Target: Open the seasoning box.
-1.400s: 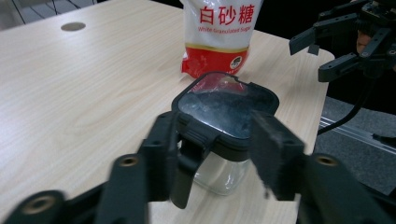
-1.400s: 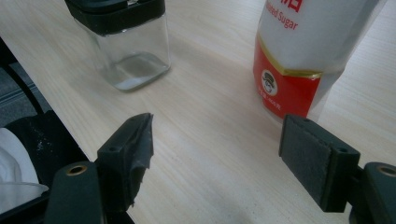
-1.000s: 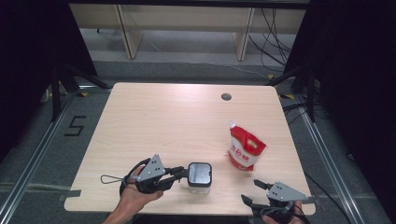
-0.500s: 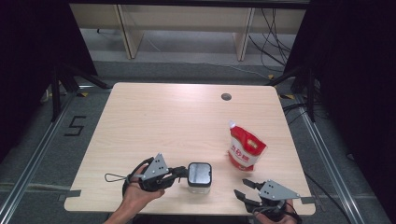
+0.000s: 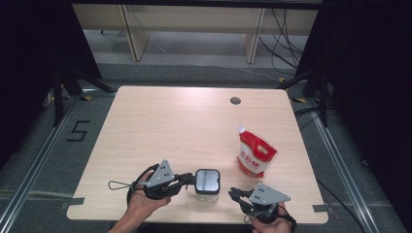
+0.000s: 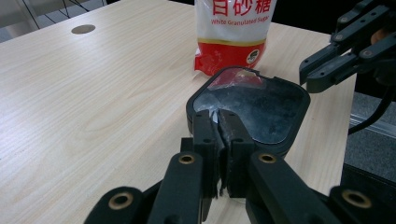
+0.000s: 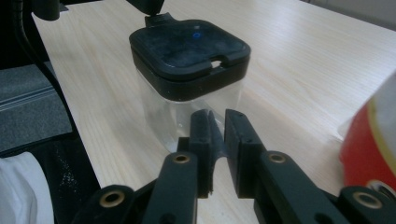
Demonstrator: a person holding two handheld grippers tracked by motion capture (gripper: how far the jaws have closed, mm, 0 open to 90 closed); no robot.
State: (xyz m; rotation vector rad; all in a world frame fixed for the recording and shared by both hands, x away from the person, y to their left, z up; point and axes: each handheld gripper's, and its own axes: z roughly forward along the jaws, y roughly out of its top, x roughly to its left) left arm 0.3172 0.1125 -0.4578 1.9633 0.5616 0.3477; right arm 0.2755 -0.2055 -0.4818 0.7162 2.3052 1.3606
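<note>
1. The left gripper (image 5: 190,179) is pinching the lid edge of the clear container (image 5: 207,181), steadying it.
2. The right gripper (image 5: 235,194), jaws just pressed together empty, is nearing the container; next, the sugar pouch (image 5: 254,156) behind it probably needs grasping.

Red-white sugar pouch (image 5: 255,156) upright on table (image 5: 175,126), right side; round hole (image 5: 235,101) near far edge.

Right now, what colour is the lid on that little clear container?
Black, on the container; clearest in the right gripper view.
</note>
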